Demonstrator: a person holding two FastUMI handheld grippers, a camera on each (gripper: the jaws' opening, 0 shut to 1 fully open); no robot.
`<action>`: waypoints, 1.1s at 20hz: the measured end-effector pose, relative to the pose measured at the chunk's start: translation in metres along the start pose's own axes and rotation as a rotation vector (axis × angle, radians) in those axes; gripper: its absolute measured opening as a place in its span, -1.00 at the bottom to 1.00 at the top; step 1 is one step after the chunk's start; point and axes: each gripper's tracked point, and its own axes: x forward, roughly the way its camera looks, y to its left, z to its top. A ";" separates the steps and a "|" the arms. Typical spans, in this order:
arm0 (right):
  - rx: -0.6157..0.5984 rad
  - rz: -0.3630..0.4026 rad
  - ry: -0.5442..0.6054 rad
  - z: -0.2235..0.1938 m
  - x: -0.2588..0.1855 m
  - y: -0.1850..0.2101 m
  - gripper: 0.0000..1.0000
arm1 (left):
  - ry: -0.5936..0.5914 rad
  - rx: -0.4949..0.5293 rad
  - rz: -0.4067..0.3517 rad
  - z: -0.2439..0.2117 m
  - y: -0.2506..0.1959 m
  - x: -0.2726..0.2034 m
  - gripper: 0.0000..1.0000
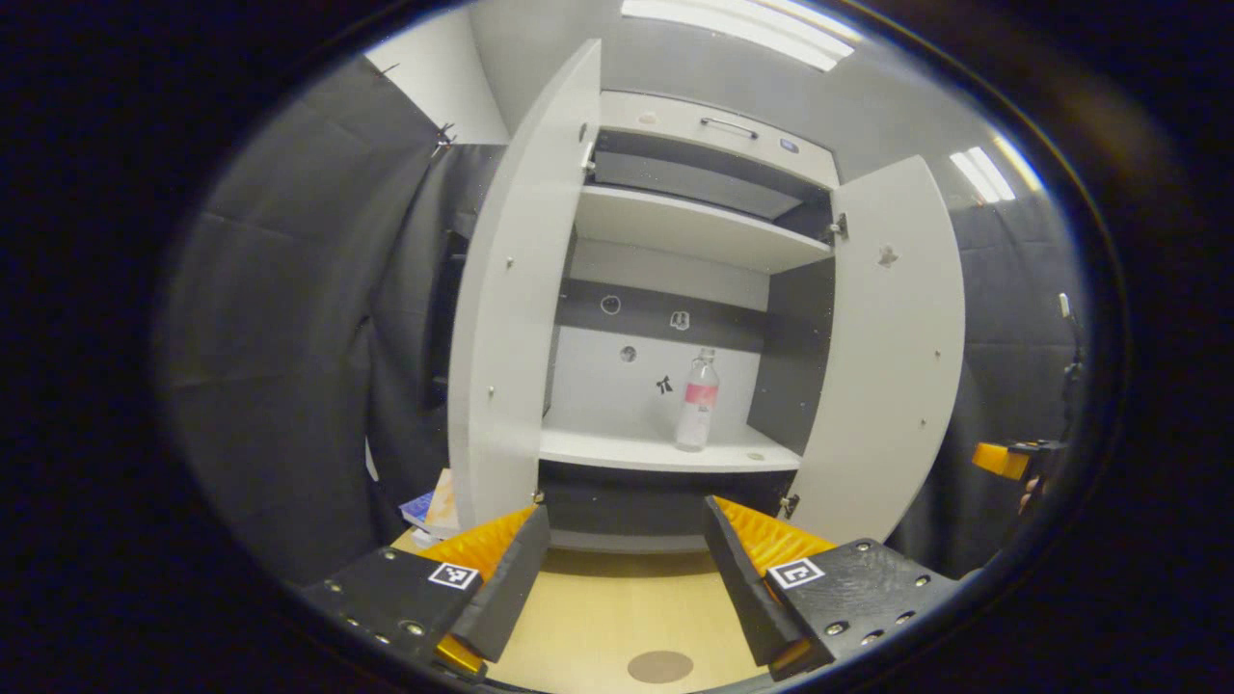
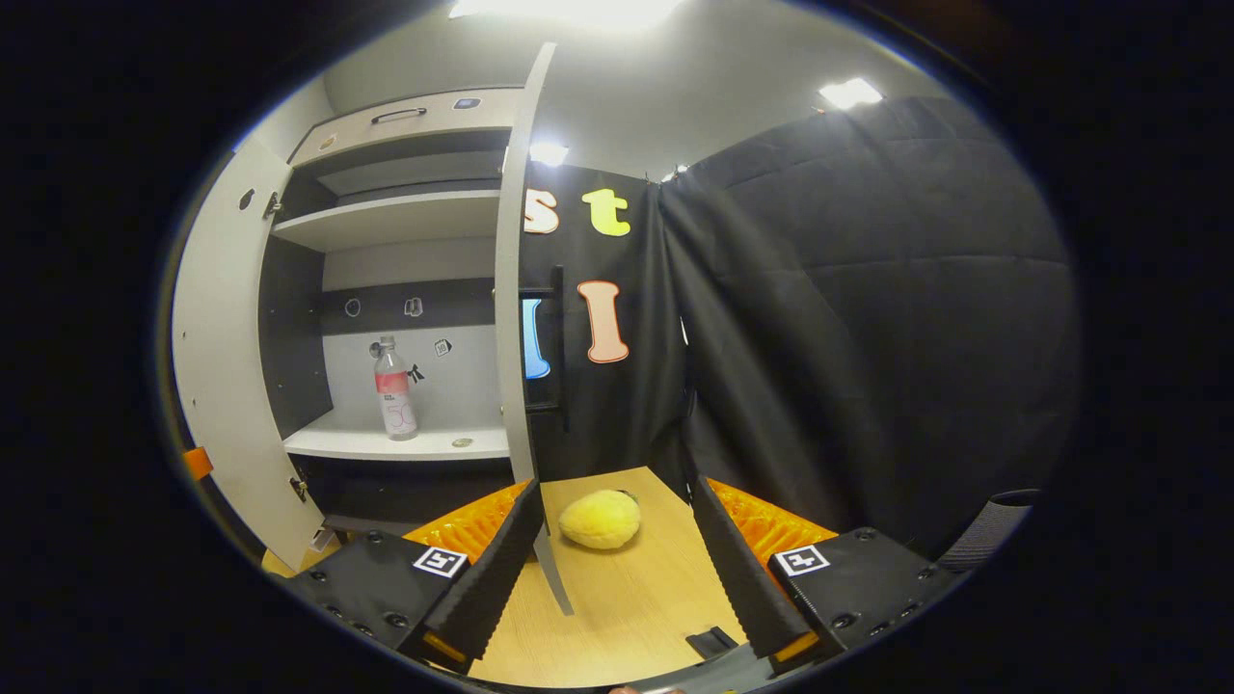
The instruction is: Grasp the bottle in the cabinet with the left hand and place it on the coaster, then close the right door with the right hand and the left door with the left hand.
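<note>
Left gripper [image 1: 627,549] hangs with its jaws spread wide and nothing between them, lined up square on the open cabinet [image 1: 675,231], a sensible stance for reaching in. The bottle [image 1: 698,402] stands upright on the lower shelf [image 1: 617,448], toward that shelf's right end and near its front edge, while the coaster [image 1: 660,666] lies on the table [image 1: 598,617] near its front edge, below the gripper. Right gripper [image 2: 617,569] is parted and empty too, over the table beside the right door [image 2: 511,318], which is swung out edge-on, with a yellow plush toy [image 2: 600,519] just beyond its fingertips.
</note>
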 end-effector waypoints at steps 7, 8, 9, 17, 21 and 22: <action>-0.041 -0.077 -0.052 0.014 0.064 -0.052 0.99 | -0.030 0.007 -0.032 0.021 -0.041 0.089 0.85; -0.052 -0.102 -0.063 0.015 0.071 -0.064 0.99 | -0.032 0.002 -0.020 0.027 -0.041 0.103 0.84; -0.050 -0.122 -0.062 0.013 0.078 -0.073 0.99 | -0.036 -0.010 -0.002 0.034 -0.039 0.118 0.85; 0.009 -0.167 -0.005 -0.017 0.117 -0.102 0.99 | -0.083 0.044 -0.033 0.072 -0.057 0.238 0.85; -0.001 -0.169 -0.004 -0.015 0.126 -0.109 0.99 | -0.104 0.078 -0.074 0.081 -0.080 0.290 0.85; -0.006 -0.174 -0.011 -0.013 0.132 -0.110 0.99 | -0.107 0.089 -0.084 0.082 -0.087 0.302 0.85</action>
